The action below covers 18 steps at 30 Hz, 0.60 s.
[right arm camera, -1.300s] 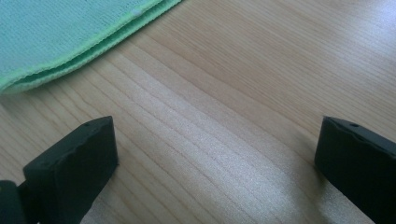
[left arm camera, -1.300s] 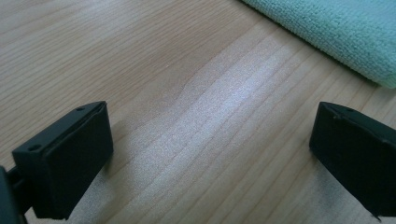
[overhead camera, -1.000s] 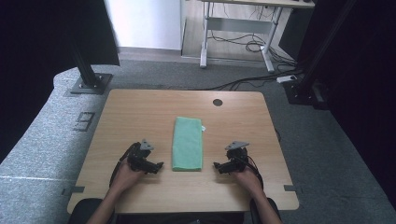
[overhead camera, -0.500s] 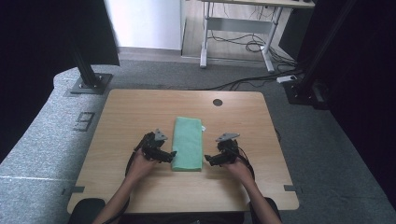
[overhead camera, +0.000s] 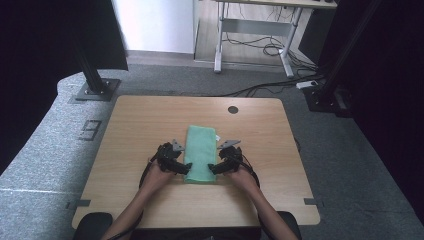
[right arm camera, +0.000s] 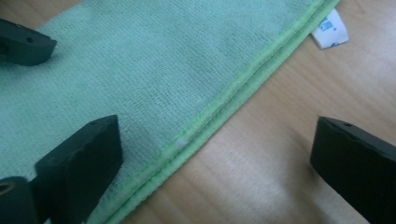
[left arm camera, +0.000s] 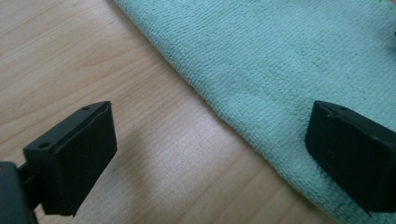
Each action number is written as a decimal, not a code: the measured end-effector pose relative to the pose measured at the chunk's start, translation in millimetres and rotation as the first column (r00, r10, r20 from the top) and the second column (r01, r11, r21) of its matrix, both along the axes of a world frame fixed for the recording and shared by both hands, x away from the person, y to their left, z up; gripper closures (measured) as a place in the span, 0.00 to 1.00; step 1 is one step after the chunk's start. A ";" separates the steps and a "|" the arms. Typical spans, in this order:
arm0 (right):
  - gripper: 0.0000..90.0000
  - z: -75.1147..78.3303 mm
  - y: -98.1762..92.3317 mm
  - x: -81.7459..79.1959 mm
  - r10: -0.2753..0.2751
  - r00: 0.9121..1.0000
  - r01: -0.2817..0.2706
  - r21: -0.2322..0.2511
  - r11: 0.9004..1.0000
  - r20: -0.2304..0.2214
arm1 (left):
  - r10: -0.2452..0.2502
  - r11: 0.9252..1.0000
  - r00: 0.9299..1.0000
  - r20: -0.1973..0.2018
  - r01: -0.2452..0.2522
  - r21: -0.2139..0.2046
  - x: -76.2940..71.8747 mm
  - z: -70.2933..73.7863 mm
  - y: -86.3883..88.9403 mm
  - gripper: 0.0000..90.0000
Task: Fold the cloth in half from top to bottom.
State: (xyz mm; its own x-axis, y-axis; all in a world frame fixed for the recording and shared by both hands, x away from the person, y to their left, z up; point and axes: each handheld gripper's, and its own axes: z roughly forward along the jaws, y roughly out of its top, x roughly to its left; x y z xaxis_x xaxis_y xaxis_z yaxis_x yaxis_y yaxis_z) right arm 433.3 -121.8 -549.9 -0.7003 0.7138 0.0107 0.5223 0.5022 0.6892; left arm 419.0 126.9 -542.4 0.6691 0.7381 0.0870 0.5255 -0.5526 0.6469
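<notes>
Folded green towel (overhead camera: 201,152) lying at the table's (overhead camera: 130,125) middle, with the left gripper (overhead camera: 182,167) and right gripper (overhead camera: 214,169) wide open and empty, straddling its near long edges; closing too shallow may pinch only the top layer, unfolding it.

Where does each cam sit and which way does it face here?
High view: above the person's side, facing forward and down on the light wooden table; forearms, both grippers show.
Left gripper view: on the left gripper, over the folded green terry towel's plain edge; open jaws.
Right gripper view: on the right gripper, over its stitched edge and white tag; open jaws.
Shared: towel, tabletop.
</notes>
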 end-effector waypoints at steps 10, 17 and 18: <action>0.06 0.8 -1.8 -32.8 0.047 0.999 -0.047 -0.010 0.999 -0.008 | -0.050 0.999 0.998 -0.027 0.050 0.008 -32.0 1.8 -1.7 0.05; 0.06 0.8 -6.6 -52.3 0.068 0.998 -0.069 -0.013 0.998 -0.005 | -0.100 0.995 0.988 -0.114 0.097 -0.039 -37.5 4.9 3.3 0.02; 0.06 0.5 -7.4 -53.8 0.067 0.998 -0.067 -0.010 0.998 -0.002 | -0.085 0.996 0.991 -0.100 0.082 -0.035 -34.9 6.5 4.4 0.02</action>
State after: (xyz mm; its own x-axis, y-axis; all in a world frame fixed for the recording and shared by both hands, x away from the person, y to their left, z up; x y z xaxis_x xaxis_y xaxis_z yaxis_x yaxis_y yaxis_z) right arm 379.5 -129.1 -549.4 -0.7468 0.6651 0.0047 0.4882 0.5433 0.6830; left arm 384.0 131.3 -535.9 0.7326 0.6807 -0.0062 0.5422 -0.5780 0.6099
